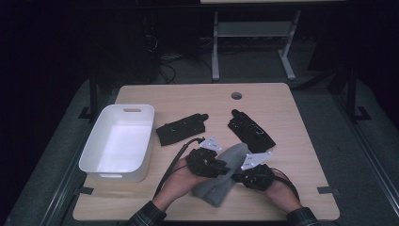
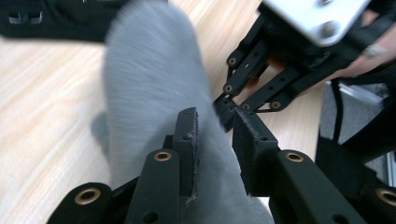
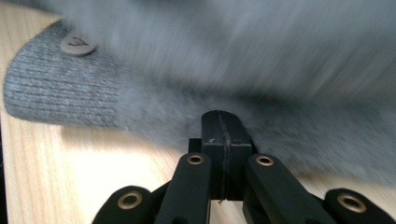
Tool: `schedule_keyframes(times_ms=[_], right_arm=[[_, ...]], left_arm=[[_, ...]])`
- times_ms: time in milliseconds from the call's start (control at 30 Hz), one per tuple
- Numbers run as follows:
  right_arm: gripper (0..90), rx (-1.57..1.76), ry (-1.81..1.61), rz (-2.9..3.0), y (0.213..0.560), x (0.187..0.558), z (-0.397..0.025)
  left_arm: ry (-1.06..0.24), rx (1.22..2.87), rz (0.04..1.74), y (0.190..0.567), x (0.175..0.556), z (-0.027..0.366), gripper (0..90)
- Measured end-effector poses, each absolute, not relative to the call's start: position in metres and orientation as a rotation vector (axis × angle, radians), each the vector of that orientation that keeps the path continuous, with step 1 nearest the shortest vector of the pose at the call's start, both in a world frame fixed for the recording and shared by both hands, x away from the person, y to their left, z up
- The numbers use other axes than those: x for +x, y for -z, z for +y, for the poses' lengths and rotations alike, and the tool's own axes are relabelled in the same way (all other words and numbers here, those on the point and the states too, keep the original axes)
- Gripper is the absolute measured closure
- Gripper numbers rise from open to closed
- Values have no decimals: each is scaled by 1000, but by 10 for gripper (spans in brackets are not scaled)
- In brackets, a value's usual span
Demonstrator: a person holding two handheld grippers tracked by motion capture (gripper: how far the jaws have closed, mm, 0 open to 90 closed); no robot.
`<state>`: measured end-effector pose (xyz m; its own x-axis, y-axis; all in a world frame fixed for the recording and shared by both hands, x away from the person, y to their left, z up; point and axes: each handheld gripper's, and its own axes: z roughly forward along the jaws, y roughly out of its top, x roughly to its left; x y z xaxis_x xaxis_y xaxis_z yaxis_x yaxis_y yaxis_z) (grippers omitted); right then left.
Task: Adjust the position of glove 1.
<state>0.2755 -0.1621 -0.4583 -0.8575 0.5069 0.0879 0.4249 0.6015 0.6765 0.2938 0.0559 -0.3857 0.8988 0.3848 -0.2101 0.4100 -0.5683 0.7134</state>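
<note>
Grey knit glove hangs between both tools: right gripper clenched on its edge, left gripper parted around it; a tug could slip it free.

Grey knitted glove, two black gloves, white bin, pale wood-grain table

Two black handheld grippers, the left gripper and right gripper, carry grey three-cornered plates, brass-ringed pivots and black cables; the person wears dark plaid sleeves.
</note>
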Motion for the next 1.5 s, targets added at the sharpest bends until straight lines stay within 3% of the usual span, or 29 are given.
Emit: schedule_keyframes(times_ms=[267,333,667,767,800,867,900,1033,1200,1500], right_arm=[[900,839,-1116,2668,453,271,-183],[861,844,-1125,2655,450,269,-189],[737,866,-1167,2629,441,260,-200],[736,871,-1160,2637,442,260,-198],[784,863,-1164,2639,442,260,-197],[849,829,-1188,2657,440,258,-194],[900,809,-1213,2674,437,254,-190],[900,743,-1241,2707,434,248,-178],[900,643,-1259,2772,432,237,-153],[900,506,-1253,2833,435,232,-117]], left_arm=[[-63,2228,626,383,297,87,776],[-69,2225,665,389,300,98,768],[-31,2203,744,410,297,137,573],[-32,2189,737,410,291,145,523],[-38,2193,740,411,289,147,527],[-51,2199,745,412,284,151,598],[-41,2193,760,415,281,154,720],[-68,2247,766,419,278,155,892],[-45,2332,772,433,280,151,894],[15,2299,768,438,280,146,894]])
